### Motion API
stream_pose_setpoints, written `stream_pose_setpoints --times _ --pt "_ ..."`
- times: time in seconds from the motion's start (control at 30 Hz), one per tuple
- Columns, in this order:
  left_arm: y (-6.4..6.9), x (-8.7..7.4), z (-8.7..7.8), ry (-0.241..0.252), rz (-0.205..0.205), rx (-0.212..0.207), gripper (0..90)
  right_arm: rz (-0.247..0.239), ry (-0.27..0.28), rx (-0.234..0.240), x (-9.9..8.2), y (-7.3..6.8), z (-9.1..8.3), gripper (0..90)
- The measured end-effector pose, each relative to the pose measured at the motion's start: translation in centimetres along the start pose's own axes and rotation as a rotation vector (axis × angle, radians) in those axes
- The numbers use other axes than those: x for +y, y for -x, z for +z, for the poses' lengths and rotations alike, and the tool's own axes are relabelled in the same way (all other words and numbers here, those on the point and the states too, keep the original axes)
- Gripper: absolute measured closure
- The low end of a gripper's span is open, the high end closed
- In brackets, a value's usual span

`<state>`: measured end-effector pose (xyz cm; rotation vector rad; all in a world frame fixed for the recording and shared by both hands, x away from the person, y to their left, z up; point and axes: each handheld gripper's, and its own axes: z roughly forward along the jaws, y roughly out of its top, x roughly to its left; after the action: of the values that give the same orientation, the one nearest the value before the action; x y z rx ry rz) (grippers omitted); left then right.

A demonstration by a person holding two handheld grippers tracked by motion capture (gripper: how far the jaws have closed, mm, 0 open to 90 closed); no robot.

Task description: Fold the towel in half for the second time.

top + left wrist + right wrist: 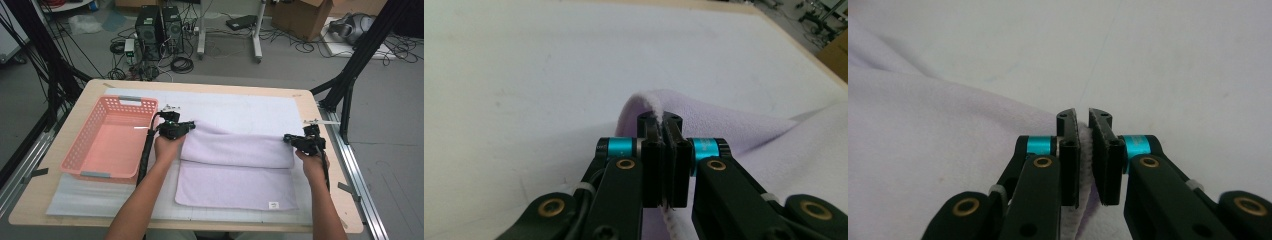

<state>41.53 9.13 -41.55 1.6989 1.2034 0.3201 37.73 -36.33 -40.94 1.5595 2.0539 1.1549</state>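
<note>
A lilac towel (235,172) lies on the white mat, its far part folded toward the person into a thick roll. My left gripper (186,127) is shut on the towel's far left corner; in the left gripper view the towel edge (650,102) is pinched between the black jaws of the left gripper (659,119). My right gripper (290,139) is shut on the far right corner; in the right gripper view the towel's (923,150) edge sits between the pads of the right gripper (1083,116).
A pink plastic basket (82,150) stands at the left of the table, close beside the left hand. The white mat (240,107) covers most of the wooden table (327,165). Black frame posts, cables and computer towers (160,30) stand beyond the far edge.
</note>
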Motion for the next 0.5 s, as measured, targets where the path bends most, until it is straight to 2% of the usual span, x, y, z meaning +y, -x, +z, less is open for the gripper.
stream_pose_setpoints --times 0.1,0.2,0.3,0.5 --pt "0.4 0.5 -1.5 0.045 0.02 -0.017 87.4 -0.016 0.072 0.01 0.0 -0.1 -1.7 82.6" --pt "0.9 0.4 -2.8 0.076 0.028 -0.035 87.3 -0.035 0.102 0.025 -0.4 -0.4 -3.0 82.6" --pt "1.5 -0.3 -4.1 0.099 0.033 -0.052 87.3 -0.051 0.138 0.047 -1.3 -0.9 -4.1 82.6" --pt "3.0 -2.7 -6.6 0.109 0.066 -0.083 87.2 -0.066 0.18 0.076 -4.0 -1.7 -6.2 82.5"
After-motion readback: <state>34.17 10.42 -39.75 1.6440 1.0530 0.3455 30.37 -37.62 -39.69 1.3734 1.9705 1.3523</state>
